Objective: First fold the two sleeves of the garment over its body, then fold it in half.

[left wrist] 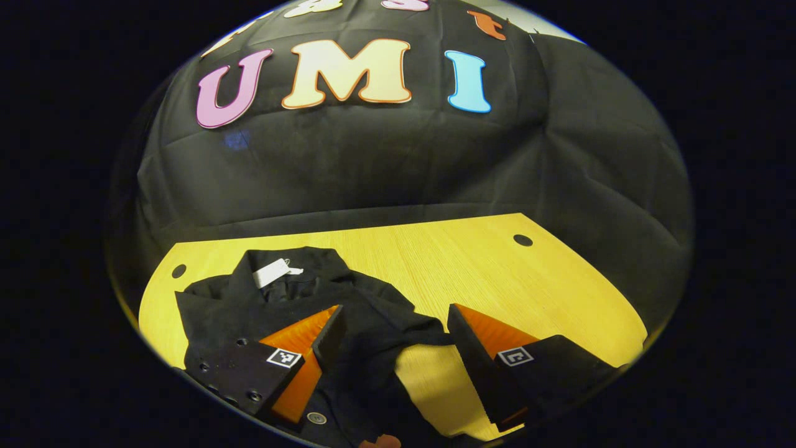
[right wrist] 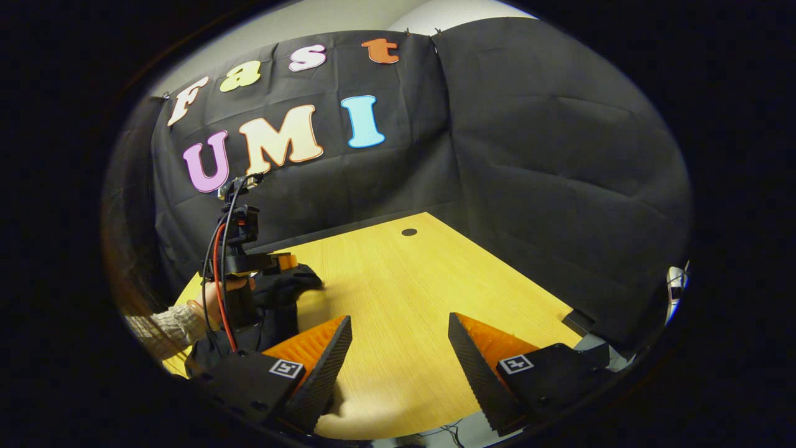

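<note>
A black garment (left wrist: 292, 305) lies on the yellow wooden table (left wrist: 472, 261), collar at the far side with a white tag (left wrist: 272, 272) inside it. A rumpled part of it reaches right to about the table's middle. My left gripper (left wrist: 396, 311) hovers open over the garment, its left finger above the cloth and its right finger above bare wood. In the right gripper view, my right gripper (right wrist: 398, 317) stands open over bare table (right wrist: 398, 267), nothing between its fingers. Farther left there, a hand in a knit sleeve (right wrist: 168, 330) holds the left gripper (right wrist: 283, 261) above the garment (right wrist: 280, 289).
Round cable holes sit in the table's far corners (left wrist: 522, 240) (left wrist: 179, 270). The black cloth wall closes the back and right sides. The table's right edge (right wrist: 578, 320) drops off, with a small white object (right wrist: 675, 283) beyond it.
</note>
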{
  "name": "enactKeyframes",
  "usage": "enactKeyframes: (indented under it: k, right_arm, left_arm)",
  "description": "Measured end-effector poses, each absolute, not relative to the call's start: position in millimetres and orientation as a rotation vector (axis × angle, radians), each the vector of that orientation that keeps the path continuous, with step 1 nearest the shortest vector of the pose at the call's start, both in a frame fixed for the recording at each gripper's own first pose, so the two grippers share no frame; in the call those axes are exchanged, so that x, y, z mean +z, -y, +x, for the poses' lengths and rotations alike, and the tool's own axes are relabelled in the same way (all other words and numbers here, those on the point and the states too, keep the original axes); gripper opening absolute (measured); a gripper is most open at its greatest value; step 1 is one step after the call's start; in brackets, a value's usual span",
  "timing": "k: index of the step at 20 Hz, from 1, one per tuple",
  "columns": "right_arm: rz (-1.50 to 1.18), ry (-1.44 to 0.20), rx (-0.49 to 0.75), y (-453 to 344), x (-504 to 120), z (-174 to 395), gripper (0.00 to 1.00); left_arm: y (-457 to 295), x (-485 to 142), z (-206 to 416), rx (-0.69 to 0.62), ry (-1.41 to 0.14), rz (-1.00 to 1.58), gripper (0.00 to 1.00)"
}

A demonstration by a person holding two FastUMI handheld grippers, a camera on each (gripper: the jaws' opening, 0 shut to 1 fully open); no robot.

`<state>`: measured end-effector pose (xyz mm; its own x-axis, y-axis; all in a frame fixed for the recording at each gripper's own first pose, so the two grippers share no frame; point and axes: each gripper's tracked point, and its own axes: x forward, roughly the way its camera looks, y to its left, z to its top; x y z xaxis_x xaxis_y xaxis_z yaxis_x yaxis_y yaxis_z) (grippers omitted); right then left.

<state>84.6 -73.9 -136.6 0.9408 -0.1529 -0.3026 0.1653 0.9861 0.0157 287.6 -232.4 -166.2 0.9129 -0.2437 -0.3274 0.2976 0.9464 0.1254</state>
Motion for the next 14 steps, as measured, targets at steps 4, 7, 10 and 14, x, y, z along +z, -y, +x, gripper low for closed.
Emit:
enactKeyframes:
  k: [4,7,10,14]
  right_arm:
    - [0.033,-0.303,-0.106,65.0,-136.0,85.9,0.98]
    - [0.028,-0.292,-0.043,53.1,-134.7,88.7,0.98]
    - [-0.015,-0.312,0.035,39.3,-149.6,94.0,0.98]
    - [-0.073,-0.356,0.181,5.1,-176.4,95.2,0.98]
  left_arm:
    - [190.8,-122.2,261.7,-0.218,-0.223,0.129,0.98]
    - [147.2,-80.4,237.5,-0.157,-0.111,0.125,0.97]
    - [96.0,-63.2,203.3,-0.087,-0.061,0.12,0.97]
    - [27.9,-62.1,158.1,0.035,0.02,0.093,0.98]
